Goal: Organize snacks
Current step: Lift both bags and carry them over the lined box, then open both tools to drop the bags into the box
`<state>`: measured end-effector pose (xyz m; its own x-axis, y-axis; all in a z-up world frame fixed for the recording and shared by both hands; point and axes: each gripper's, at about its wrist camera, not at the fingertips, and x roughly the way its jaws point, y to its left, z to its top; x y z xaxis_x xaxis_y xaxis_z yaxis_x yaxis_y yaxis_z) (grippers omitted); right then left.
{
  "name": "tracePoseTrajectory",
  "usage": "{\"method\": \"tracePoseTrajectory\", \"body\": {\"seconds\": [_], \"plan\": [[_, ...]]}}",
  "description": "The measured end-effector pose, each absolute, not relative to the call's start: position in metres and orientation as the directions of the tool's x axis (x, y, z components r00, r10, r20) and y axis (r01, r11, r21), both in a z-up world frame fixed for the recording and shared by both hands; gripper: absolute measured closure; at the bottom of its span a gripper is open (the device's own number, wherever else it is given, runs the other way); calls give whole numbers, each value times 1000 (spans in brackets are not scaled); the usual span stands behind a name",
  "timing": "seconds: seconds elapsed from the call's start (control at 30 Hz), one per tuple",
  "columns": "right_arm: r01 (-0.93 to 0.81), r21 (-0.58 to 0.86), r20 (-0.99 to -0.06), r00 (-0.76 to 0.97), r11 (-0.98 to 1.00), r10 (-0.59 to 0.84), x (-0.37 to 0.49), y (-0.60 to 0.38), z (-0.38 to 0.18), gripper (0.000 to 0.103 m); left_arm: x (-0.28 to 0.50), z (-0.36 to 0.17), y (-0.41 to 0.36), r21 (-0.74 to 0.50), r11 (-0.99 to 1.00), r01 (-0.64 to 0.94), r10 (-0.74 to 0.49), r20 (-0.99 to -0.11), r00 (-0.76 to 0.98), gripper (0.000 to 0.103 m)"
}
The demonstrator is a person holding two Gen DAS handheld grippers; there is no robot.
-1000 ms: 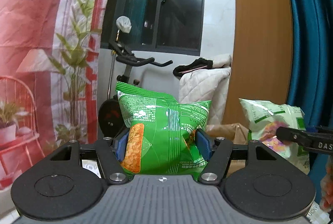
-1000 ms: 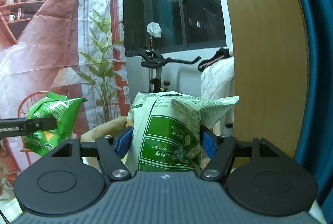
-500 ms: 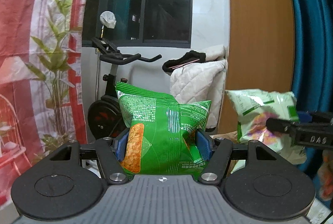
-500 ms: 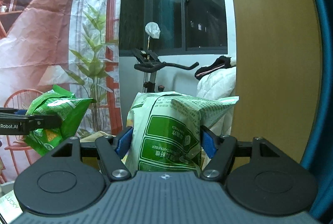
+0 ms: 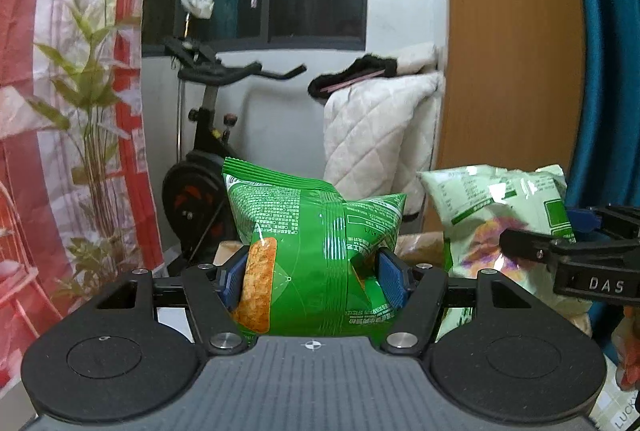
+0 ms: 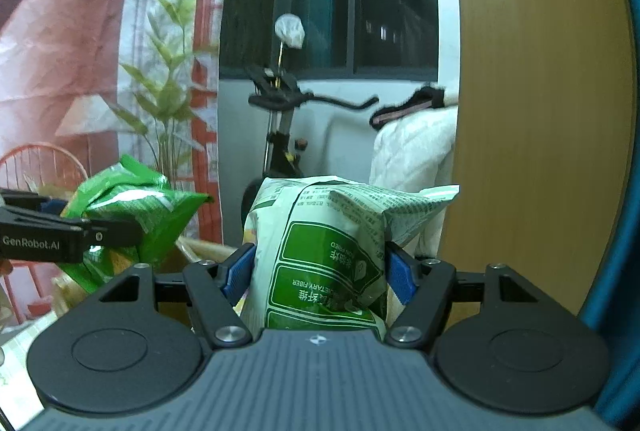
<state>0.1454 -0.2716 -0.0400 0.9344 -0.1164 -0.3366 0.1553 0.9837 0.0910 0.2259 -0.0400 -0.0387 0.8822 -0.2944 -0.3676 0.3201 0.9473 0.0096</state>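
Note:
A bright green snack bag [image 5: 312, 251] stands upright between the blue pads of my left gripper [image 5: 313, 277], which is shut on it and squeezes its sides in. My right gripper [image 6: 320, 273] is shut on a pale green snack bag [image 6: 332, 251] in the same way. Each wrist view also shows the other hand's load: the pale green snack bag [image 5: 492, 219] is at the right of the left wrist view, with the right gripper [image 5: 560, 235] reaching in on it from the right edge. The bright green snack bag [image 6: 132, 211] is at the left of the right wrist view. Both bags are held up in the air.
An exercise bike [image 5: 204, 151] and a white quilted cover [image 5: 380, 135] stand ahead under a dark window. A wooden panel [image 5: 508, 63] and a teal curtain [image 5: 608, 71] are on the right. A red printed backdrop [image 5: 60, 111] hangs on the left. A brown cardboard edge [image 5: 420, 245] shows low between the bags.
Both grippers have swung to the right with their bags still held. The backdrop has slid toward the left edge, and the wooden panel and curtain fill more of the right side.

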Motion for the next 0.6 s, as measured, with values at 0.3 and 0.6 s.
{"method": "tracePoseTrajectory", "body": {"seconds": [0.3,0.6], "plan": [[114,120,-421,905,986,-54,150,-267,-55,31,222,-42,-33,15,950,313,-281,-400,872,12],[87,199,-408,913,976,2,104,-267,-44,24,178,-32,-4,-27,957,289,-274,-414,868,13]]}}
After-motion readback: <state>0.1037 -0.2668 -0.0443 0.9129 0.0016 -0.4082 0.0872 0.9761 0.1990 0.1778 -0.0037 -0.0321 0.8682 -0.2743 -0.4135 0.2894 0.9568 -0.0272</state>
